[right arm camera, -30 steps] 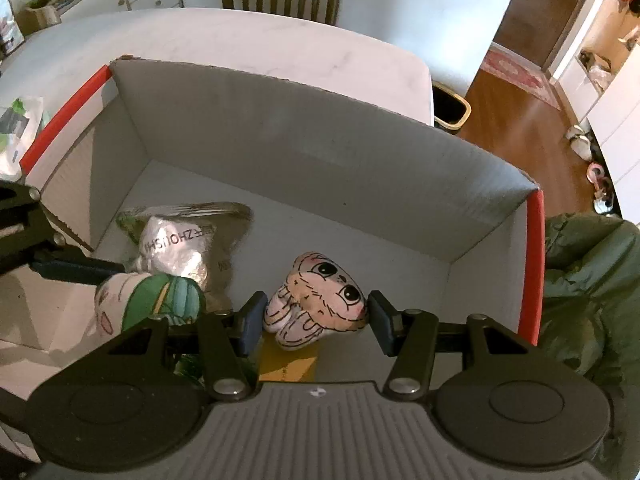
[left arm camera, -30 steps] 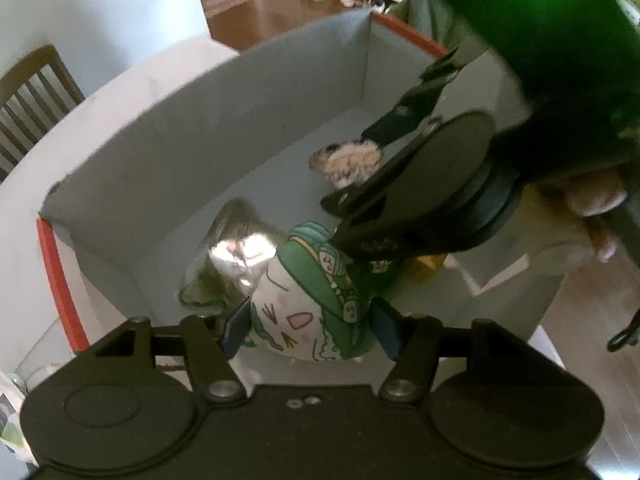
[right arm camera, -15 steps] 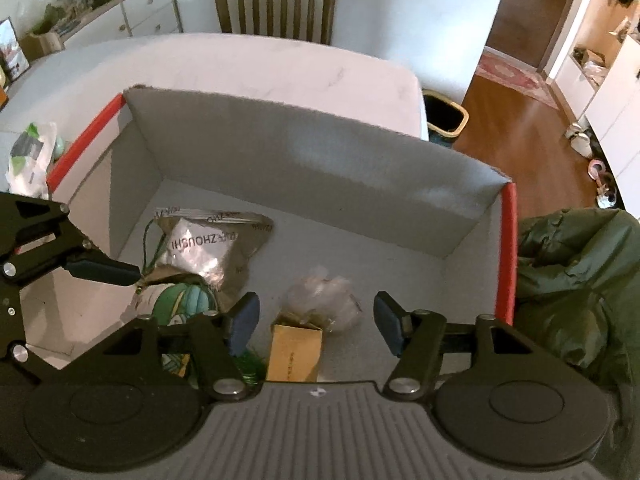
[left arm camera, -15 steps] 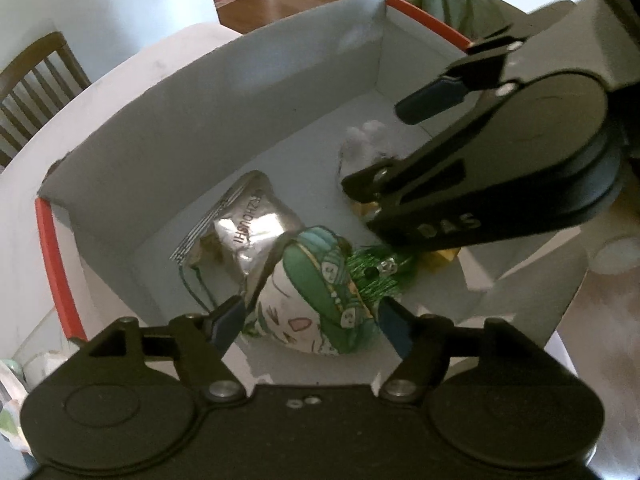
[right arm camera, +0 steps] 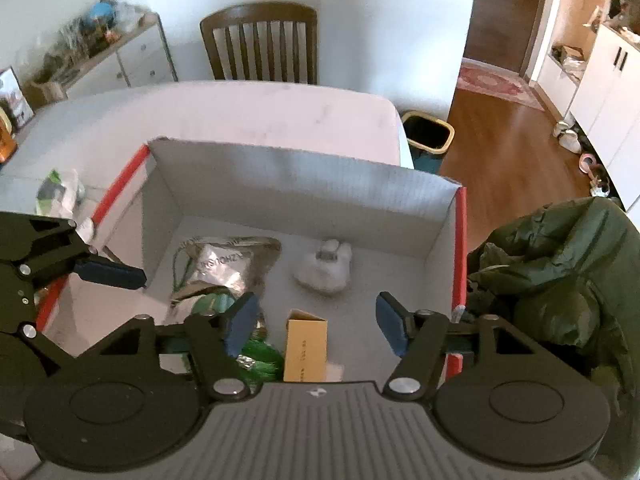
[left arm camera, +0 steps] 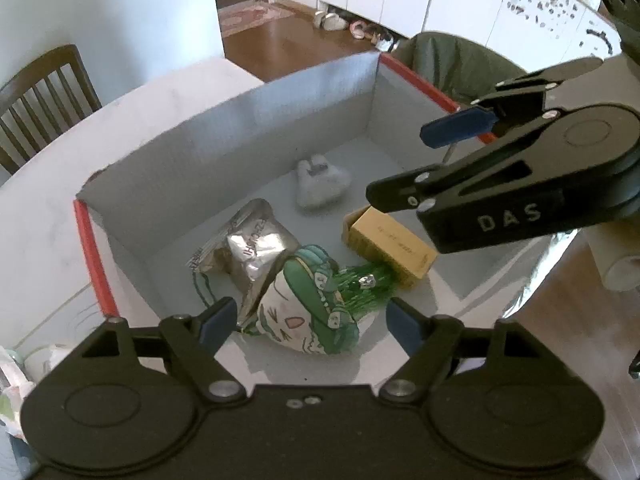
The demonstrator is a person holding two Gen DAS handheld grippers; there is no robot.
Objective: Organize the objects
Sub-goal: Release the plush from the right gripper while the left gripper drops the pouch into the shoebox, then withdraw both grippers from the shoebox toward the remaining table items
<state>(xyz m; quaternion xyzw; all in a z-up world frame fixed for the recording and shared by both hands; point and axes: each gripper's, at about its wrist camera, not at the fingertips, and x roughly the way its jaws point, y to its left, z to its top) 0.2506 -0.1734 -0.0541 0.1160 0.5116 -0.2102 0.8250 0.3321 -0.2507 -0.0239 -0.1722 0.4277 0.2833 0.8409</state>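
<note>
Hovering above cardboard box (right arm camera: 304, 184): left gripper (left arm camera: 308, 320) spread wide, nothing between pads; right gripper (right arm camera: 316, 320) likewise spread, empty, over box's near side. Inside box, on floor: white plush (right arm camera: 326, 268) toward far right corner, apart from rest. Silver foil bag (left arm camera: 252, 248) toward left wall. Green-haired plush (left arm camera: 308, 316) touching foil bag, at near edge. Yellow carton (left arm camera: 390, 246) just beside green plush, near wall. Box sits on white table (right arm camera: 240, 108).
</note>
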